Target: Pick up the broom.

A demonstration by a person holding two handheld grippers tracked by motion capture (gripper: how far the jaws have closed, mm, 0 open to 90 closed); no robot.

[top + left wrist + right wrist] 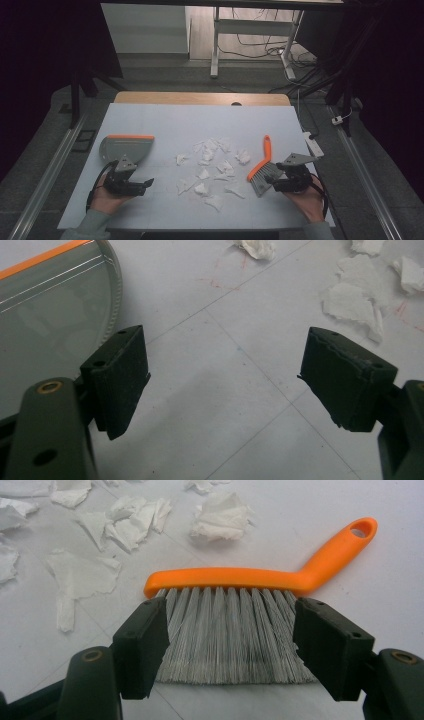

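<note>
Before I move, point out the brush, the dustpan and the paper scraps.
brush [225,575]: right gripper view, on the orange back above the bristles.
dustpan [125,148]: high view, on the grey pan below its orange edge.
paper scraps [207,155]: high view, on a scrap in the middle of the pile.

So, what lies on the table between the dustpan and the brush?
Torn paper scraps lie scattered on the white table between the dustpan and the brush; the high view shows it best.
</note>
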